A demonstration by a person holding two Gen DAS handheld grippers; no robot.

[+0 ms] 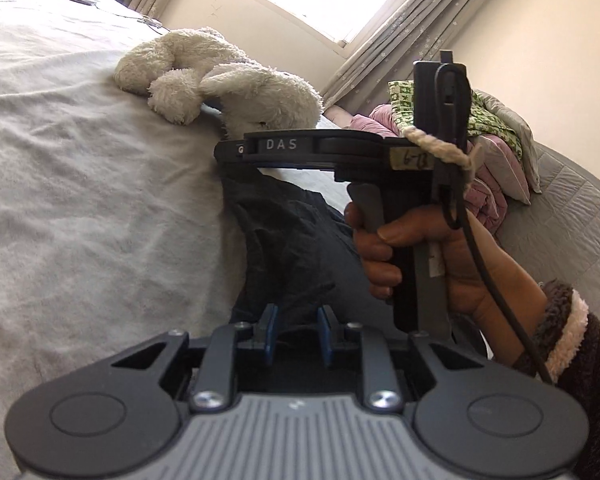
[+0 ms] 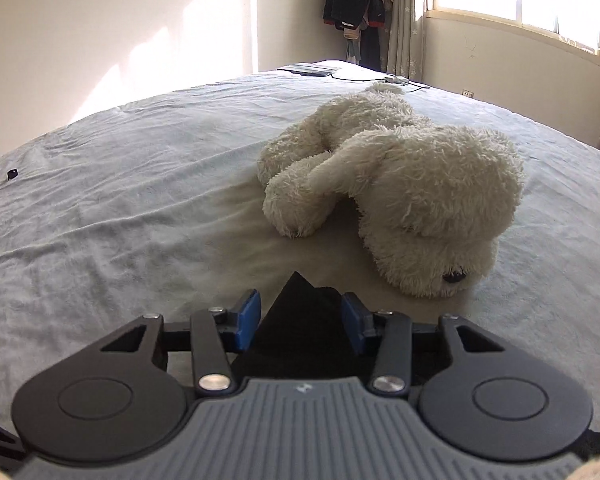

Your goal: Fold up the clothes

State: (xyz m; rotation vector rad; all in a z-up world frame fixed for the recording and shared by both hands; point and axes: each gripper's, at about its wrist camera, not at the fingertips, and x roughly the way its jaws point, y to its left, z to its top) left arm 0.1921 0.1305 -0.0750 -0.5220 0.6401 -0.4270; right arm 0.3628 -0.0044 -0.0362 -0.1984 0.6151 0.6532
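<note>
The left gripper (image 1: 294,332) has its blue pads close together, pinching the dark garment (image 1: 288,240), which lies on the bed (image 1: 80,200) just ahead. The right gripper (image 2: 300,320) stands half open with a dark peak of the garment (image 2: 300,312) between its pads; whether they press it I cannot tell. Only the left view shows the right hand (image 1: 420,256) on its handle, marked "DAS", with a handwritten tag too unclear to read. A plush dog (image 2: 400,200) lies beyond. Far right, a heap of clothes (image 1: 496,148), partly hidden.
</note>
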